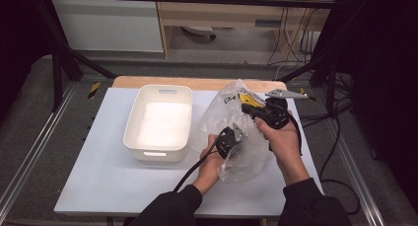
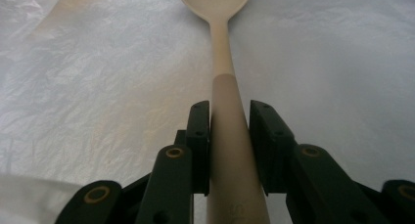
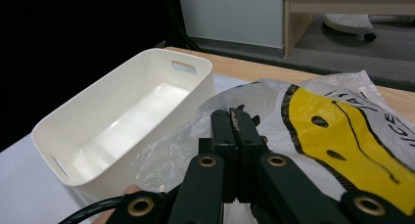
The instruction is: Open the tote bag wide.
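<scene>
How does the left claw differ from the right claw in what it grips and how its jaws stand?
The left claw clamps a cream spoon by its handle, jaws apart around it; the right claw has its jaws pressed together, pinching the clear plastic bag. The left claw reaches inside the bag; the right claw holds its upper edge. Both have black jaws.

spoon (image 2: pixel 221 57) bowl cut off at top edge

bag (image 1: pixel 231 132): clear crinkled plastic (yellow and black print on top), held up above the table's right half | spoon (image 2: pixel 222 62): cream, long-handled, inside the bag, bowl pointing away, handle clamped.
</scene>
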Tool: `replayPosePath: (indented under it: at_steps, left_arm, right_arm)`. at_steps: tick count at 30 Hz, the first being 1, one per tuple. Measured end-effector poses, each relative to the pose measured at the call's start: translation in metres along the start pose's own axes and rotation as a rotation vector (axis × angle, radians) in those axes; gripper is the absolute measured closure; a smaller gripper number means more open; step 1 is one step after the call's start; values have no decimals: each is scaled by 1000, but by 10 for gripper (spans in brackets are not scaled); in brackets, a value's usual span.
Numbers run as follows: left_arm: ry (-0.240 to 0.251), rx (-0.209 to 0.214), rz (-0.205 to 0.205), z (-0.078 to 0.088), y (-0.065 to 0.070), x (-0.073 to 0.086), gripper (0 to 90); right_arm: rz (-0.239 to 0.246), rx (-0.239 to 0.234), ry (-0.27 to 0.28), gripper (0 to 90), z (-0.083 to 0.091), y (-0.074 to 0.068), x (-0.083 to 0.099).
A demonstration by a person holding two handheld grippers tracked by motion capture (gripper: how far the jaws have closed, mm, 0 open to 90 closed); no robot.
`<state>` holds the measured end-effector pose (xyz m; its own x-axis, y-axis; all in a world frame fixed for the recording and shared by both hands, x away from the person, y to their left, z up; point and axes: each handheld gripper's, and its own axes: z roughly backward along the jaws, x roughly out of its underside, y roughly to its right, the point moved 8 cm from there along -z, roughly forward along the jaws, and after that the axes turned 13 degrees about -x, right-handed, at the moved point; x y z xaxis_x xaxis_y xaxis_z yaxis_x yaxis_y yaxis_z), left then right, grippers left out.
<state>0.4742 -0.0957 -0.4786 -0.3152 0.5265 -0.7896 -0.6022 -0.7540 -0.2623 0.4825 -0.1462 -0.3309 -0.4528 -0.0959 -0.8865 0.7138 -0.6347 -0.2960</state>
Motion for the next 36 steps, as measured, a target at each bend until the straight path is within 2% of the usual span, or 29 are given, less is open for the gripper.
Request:
replayPosePath:
  at_steps: [9, 11, 13, 14, 15, 16, 19, 21, 23, 24, 26, 29, 31, 33, 36]
  left_arm:
    - [21, -13, 15, -15, -2, -1, 709]
    - [9, -6, 19, -18, -2, 1, 709]
    - [-9, -1, 2, -20, -3, 4, 709]
    - [13, -25, 42, -23, -1, 3, 709]
    - [4, -36, 29, -24, -2, 5, 709]
    - [-20, -6, 4, -25, -1, 8, 709]
    - [-40, 6, 48, -30, 1, 12, 709]
    - [-62, 24, 34, -32, 2, 16, 707]
    - [-58, 16, 48, -31, 0, 17, 690]
    - [-62, 13, 55, -29, 0, 17, 690]
    - [-70, 5, 44, -24, -4, 19, 616]
    - [-45, 7, 84, -9, -10, 23, 571]
    - [-38, 12, 92, 2, -13, 28, 548]
    - [-13, 0, 83, 15, -17, 31, 545]
    - [6, 18, 101, 34, -22, 36, 516]
  right_arm:
    - [-3, 0, -2, 900, 4, 1, 2]
    - [-2, 3, -4, 900, 5, 3, 4]
    - [-6, 6, -6, 900, 5, 5, 5]
    - [-6, 6, -6, 900, 5, 5, 5]
    - [-9, 6, -5, 900, 5, 6, 6]
    - [-8, 5, -10, 900, 4, 6, 7]
    - [-9, 5, -13, 900, 3, 6, 9]
    - [-8, 5, -21, 900, 2, 5, 12]
    - [-7, 10, -33, 900, 1, 6, 17]
    - [-7, 10, -33, 900, 1, 6, 17]
    - [-13, 12, -41, 900, 1, 7, 21]
    - [-15, 15, -42, 900, 1, 9, 25]
    - [-17, 18, -50, 900, 1, 10, 29]
    - [-16, 18, -52, 900, -1, 12, 32]
    - [-25, 21, -59, 900, -4, 14, 40]
